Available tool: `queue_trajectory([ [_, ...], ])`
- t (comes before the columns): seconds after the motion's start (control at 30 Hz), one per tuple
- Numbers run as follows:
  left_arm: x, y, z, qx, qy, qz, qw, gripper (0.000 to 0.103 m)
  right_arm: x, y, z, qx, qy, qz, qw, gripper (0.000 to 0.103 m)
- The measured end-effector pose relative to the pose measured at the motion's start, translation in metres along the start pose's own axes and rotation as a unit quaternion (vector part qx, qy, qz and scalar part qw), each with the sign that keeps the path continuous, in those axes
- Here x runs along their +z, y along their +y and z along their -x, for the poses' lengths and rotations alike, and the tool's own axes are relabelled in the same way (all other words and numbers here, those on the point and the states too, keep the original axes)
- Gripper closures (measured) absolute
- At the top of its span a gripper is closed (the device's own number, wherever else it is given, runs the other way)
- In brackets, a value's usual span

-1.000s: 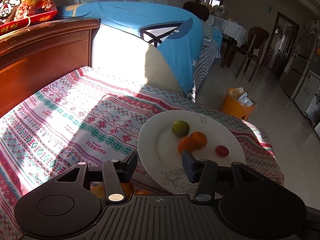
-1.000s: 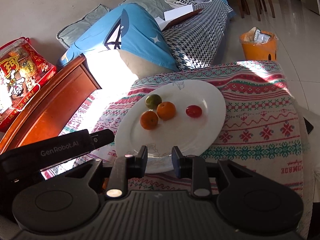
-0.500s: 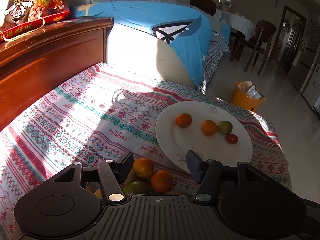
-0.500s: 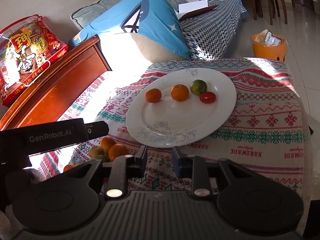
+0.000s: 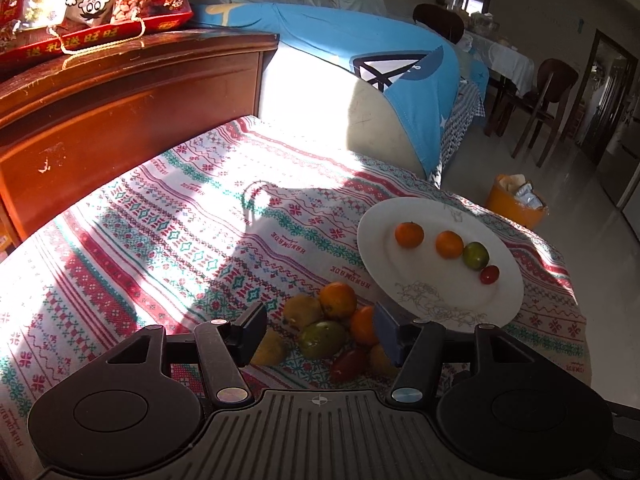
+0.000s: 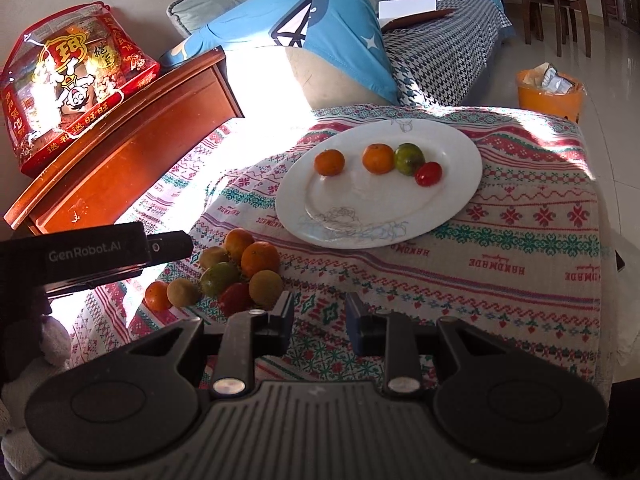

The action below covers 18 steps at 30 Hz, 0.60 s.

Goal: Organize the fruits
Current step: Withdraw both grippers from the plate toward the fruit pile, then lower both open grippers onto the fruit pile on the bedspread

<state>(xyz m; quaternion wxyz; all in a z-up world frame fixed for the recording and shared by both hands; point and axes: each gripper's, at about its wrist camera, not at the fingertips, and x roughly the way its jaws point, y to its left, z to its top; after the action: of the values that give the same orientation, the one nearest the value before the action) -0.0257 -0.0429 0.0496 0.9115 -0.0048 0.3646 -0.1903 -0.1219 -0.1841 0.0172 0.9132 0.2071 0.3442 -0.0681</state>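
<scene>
Right, here is what I read off my two wrist feeds.

Left claw: my left gripper (image 5: 320,330) hangs low over the loose fruit with its jaws spread wide and nothing between the pads; the pile sits in the gap ahead of them.

Right claw: my right gripper (image 6: 319,322) has its jaws parted to a moderate gap, empty, over bare patterned cloth just right of the pile.

Loose fruit: the pile of fruit (image 6: 236,276) lies on the tablecloth (image 5: 168,240) near the front edge, beside the plate's near rim. I count orange ones, a green one (image 5: 322,338), yellowish ones and a red tomato (image 6: 235,298), bunched and touching.

Plate: the white plate (image 6: 448,196) sits flat on the cloth beyond the pile, with a drawn pattern along its near rim.

On the plate: four pieces in a row across the far half, namely an orange (image 6: 329,162) standing apart, a second orange (image 6: 378,158) touching a green fruit (image 6: 409,159), and a small red tomato (image 6: 428,173) against that green one.

Surroundings: a wooden cabinet (image 5: 120,112) at left carries a red snack bag (image 6: 68,84); a sofa with a blue cover (image 5: 360,64) lies behind; an orange bin (image 6: 550,96) stands on the floor.

Left rig body: the black housing of the left unit (image 6: 92,256) crosses the left side of my right view.
</scene>
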Motion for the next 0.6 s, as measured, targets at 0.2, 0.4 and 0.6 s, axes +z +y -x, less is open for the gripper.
queue_trajectory([
  [0.2, -0.008, 0.012, 0.01, 0.011, -0.005, 0.002, 0.9999, 0.044, -0.008, 0.005, 0.008, 0.007, 0.002, 0.012, 1.0, 0.073],
  [0.4, -0.015, 0.03, 0.016, 0.03, -0.003, 0.02, 0.9994, 0.044, -0.015, 0.009, 0.014, 0.012, 0.002, 0.022, 1.0, 0.073],
  [0.6, -0.023, 0.049, 0.013, 0.055, 0.005, 0.031, 0.998, 0.045, -0.016, 0.013, 0.01, 0.021, 0.002, 0.024, 0.999, 0.073],
])
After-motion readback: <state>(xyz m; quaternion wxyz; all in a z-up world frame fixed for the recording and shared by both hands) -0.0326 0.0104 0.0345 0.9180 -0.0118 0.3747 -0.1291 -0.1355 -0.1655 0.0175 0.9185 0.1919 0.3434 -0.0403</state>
